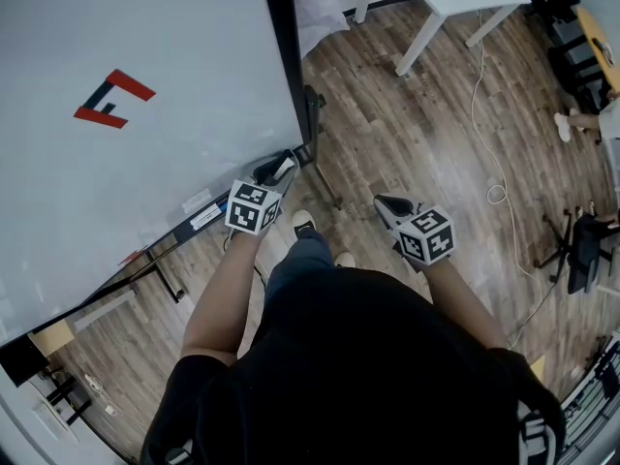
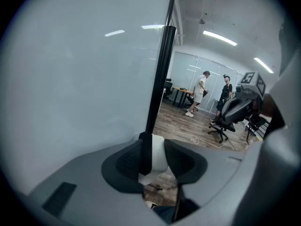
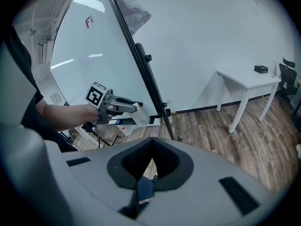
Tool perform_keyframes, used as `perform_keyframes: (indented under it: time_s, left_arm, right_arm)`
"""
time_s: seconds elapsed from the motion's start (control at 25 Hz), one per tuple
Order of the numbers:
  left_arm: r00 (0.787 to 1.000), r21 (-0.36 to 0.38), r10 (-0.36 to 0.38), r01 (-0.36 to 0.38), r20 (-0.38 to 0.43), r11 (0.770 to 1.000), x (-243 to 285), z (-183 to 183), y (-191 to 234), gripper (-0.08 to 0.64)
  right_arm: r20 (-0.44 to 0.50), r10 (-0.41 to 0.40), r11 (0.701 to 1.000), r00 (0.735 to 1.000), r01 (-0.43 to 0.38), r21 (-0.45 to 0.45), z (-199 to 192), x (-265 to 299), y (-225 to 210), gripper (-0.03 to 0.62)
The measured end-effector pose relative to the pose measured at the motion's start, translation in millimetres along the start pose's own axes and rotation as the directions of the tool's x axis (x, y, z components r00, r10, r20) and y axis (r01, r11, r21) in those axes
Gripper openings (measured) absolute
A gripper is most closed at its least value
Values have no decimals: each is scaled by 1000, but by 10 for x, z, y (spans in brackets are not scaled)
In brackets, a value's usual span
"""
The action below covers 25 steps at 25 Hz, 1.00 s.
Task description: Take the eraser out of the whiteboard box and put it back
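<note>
Step in hand, as I judge it: the eraser is already out and the put-back half is coming up. The left gripper [image 1: 281,168] is clamping the white eraser [image 2: 157,155] between its jaws; the left gripper view is showing the pads pressing on both sides of it. It is sitting just right of frame centre in the head view, at the lower right corner of the whiteboard [image 1: 145,85]. In the right gripper view the eraser is hanging just above the whiteboard box [image 3: 123,122], the tray running along the board's bottom edge; I cannot tell whether they are touching. The right gripper [image 1: 392,204] is idling, jaws together on nothing, right of centre and pointing at the floor. The next move is calling for lowering the eraser into the box, then opening the jaws.
</note>
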<state>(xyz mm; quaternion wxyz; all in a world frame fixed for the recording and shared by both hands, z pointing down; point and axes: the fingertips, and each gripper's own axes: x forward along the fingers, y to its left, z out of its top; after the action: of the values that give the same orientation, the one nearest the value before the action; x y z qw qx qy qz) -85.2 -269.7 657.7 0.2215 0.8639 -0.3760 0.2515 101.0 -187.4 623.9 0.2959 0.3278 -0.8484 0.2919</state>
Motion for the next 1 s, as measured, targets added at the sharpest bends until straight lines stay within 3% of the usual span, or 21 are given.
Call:
perform_keyframes:
  time_s: [1.0]
  left_arm:
    - [999,4,27,-28,27,1000,-88,50,3,169]
  right_arm:
    - [15,-8,1000,1000,8,-21,24,-88,77,-5]
